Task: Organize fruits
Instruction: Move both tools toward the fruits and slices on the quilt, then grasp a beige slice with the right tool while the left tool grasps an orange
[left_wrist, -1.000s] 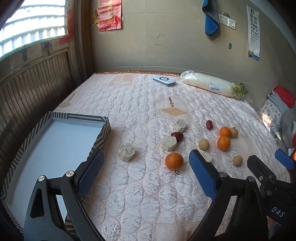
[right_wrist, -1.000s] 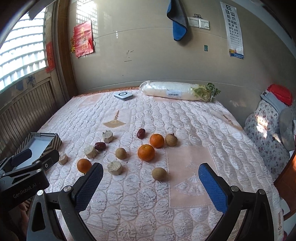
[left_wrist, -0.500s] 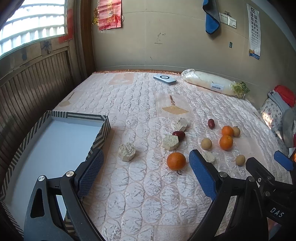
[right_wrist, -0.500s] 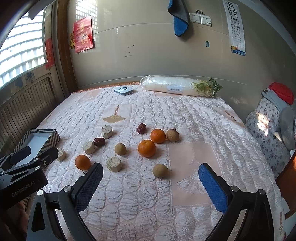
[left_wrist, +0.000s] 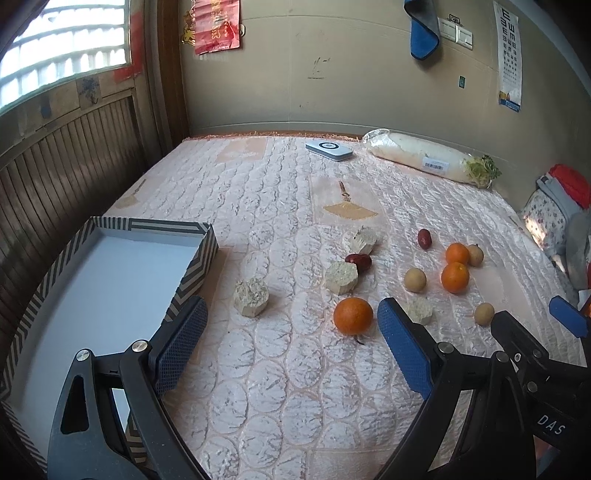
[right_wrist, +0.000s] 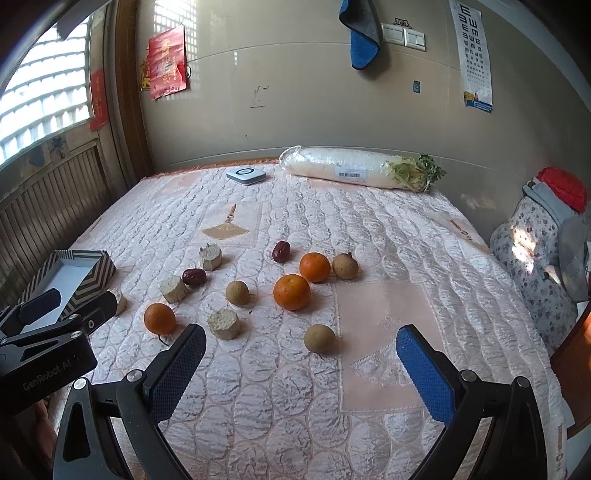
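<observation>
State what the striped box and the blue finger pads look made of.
Striped box: likely cardboard, matte, with printed chevron walls, thin folded edges and a plain white inside. Left gripper finger pads: probably rubber, blue with a fine grid texture.

Sunlit window (left_wrist: 62, 55), beige wall (right_wrist: 295, 92)

I see three oranges (right_wrist: 291, 291), three brown longans (right_wrist: 320, 338) and two red dates (right_wrist: 281, 251) scattered loose on the quilt, near my striped box (left_wrist: 192, 258).
</observation>
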